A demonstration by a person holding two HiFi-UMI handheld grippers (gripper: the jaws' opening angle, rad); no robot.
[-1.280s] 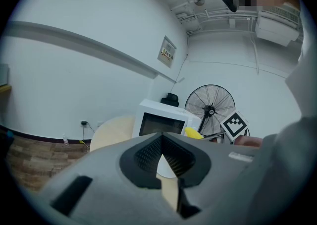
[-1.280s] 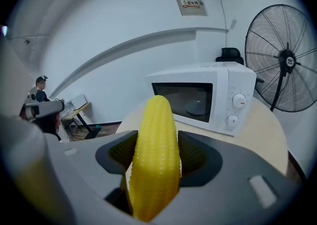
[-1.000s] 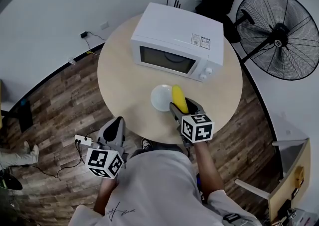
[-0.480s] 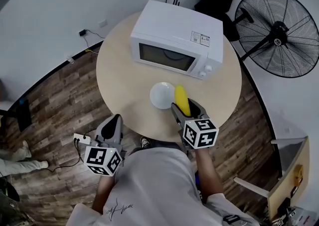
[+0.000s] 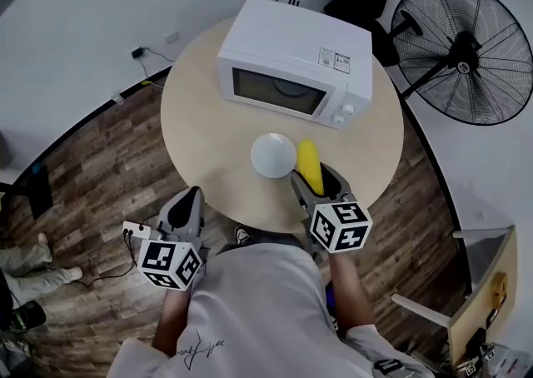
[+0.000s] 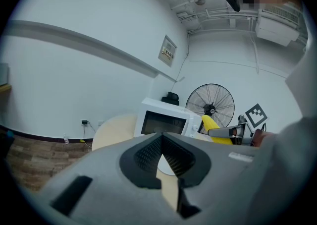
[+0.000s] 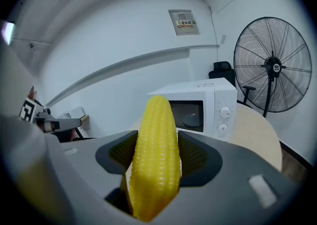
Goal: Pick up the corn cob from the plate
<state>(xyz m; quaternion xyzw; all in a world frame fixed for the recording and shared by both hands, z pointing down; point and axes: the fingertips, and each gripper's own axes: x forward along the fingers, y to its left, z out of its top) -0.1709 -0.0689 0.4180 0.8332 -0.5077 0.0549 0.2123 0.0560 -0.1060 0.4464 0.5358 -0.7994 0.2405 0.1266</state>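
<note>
- The right claw [image 7: 159,152] is clamped on the corn [image 5: 309,160]. Both pads press its sides low down, and the tip sticks out ahead between the jaws.
- The pick looks done. In the head view the corn sits at the plate's [image 5: 271,156] 3 o'clock, just beside the rim and off it, and the plate is bare. The left claw's view shows the corn held up clear of the worktop [image 5: 208,118].
- What is left, by my reading, is only to carry or hold the corn; no further grasp seems needed.
- Right hand's pose: the claw points toward 12 o'clock at the microwave [image 5: 291,68], tipped a little downward. The forearm runs back to the person at 6 o'clock.
- The left claw [image 6: 161,142] has its jaws together with nothing between them. It hangs off the worktop's edge at about 7 o'clock from the plate, well apart from the corn, and aims across at the microwave.
</note>
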